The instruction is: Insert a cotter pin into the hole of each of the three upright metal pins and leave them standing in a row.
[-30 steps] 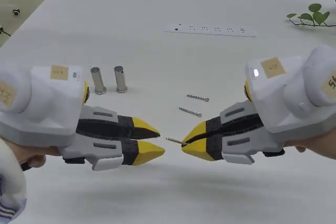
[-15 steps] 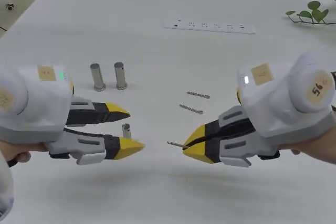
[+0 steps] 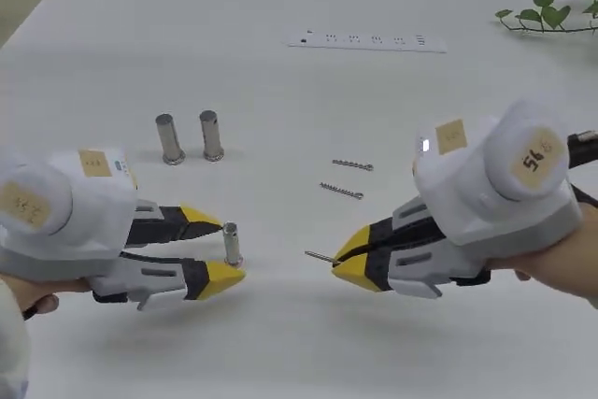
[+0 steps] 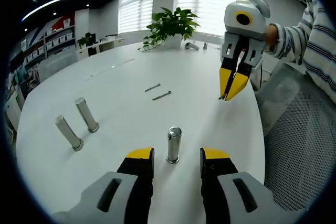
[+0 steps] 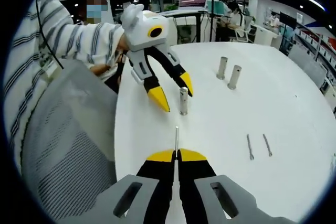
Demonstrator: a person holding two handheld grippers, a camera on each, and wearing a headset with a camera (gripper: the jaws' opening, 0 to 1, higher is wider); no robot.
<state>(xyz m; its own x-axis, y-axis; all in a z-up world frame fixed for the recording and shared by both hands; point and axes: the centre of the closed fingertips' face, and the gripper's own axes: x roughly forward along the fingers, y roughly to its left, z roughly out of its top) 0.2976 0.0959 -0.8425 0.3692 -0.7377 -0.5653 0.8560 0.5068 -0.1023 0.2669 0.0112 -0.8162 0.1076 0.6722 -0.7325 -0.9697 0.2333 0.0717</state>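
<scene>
A steel pin (image 3: 231, 243) stands upright on the white table between the jaws of my left gripper (image 3: 222, 248), which is open and touches it on neither side. From the left gripper view the same pin (image 4: 173, 144) has a gap on both sides inside the left gripper (image 4: 177, 157). My right gripper (image 3: 344, 254) is shut on a cotter pin (image 3: 320, 257) that points level at the pin from a short way off. In the right gripper view the cotter pin (image 5: 176, 139) juts from the right gripper (image 5: 177, 155) toward the pin (image 5: 183, 101).
Two more steel pins (image 3: 168, 137) (image 3: 211, 135) stand side by side farther back on the left. Two loose cotter pins (image 3: 352, 165) (image 3: 340, 192) lie mid-table. A white power strip (image 3: 366, 40) lies at the back, a plant (image 3: 551, 7) at the far right.
The left gripper has opened and drawn back to the left, and the steel pin now stands free between its jaws. The right gripper still holds the cotter pin.
</scene>
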